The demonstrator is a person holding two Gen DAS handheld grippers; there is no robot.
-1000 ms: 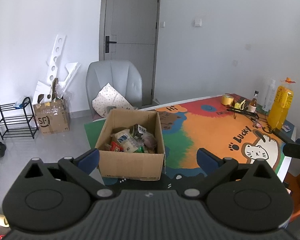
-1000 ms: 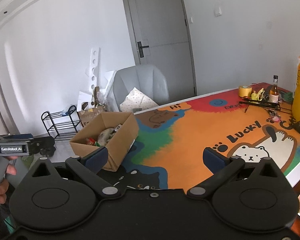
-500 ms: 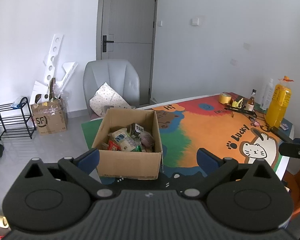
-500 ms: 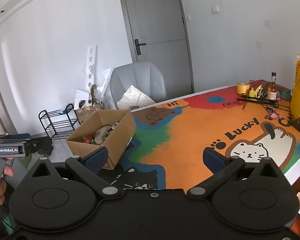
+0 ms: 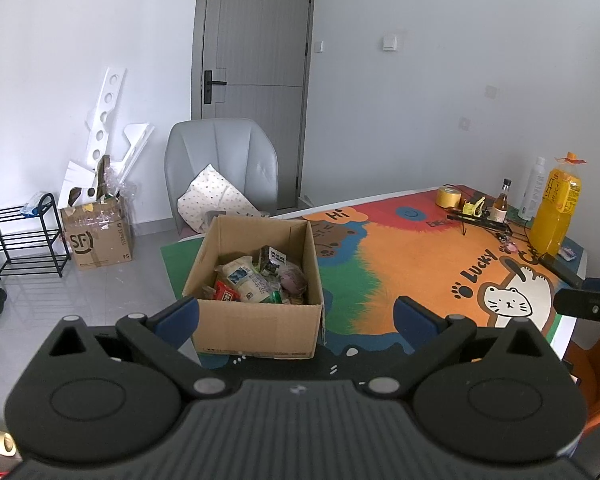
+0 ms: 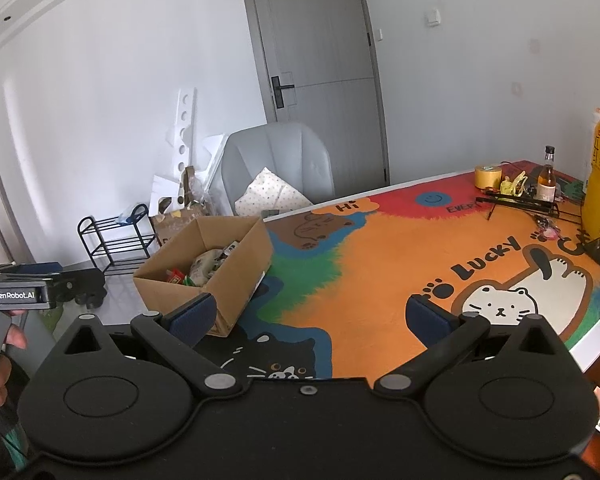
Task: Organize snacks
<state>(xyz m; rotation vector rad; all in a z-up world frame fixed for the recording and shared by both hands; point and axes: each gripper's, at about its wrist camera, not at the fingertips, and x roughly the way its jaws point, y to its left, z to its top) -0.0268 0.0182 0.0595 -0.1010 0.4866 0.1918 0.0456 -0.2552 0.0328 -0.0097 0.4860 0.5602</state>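
Nearest, the left gripper [image 5: 296, 316] and right gripper [image 6: 310, 314] both hover with jaws wide apart, holding nothing. Beyond, an open box [image 5: 256, 328] of snacks [image 5: 256, 278] sits at the mat's [image 6: 380, 272] near-left corner, its long axis apparently pointing away toward the chair [image 5: 224, 160].

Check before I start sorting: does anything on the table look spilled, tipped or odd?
Nothing spilled or tipped. The snacks lie jumbled in the open cardboard box, which sits at the table's left edge. The bottles at the far right stand upright.
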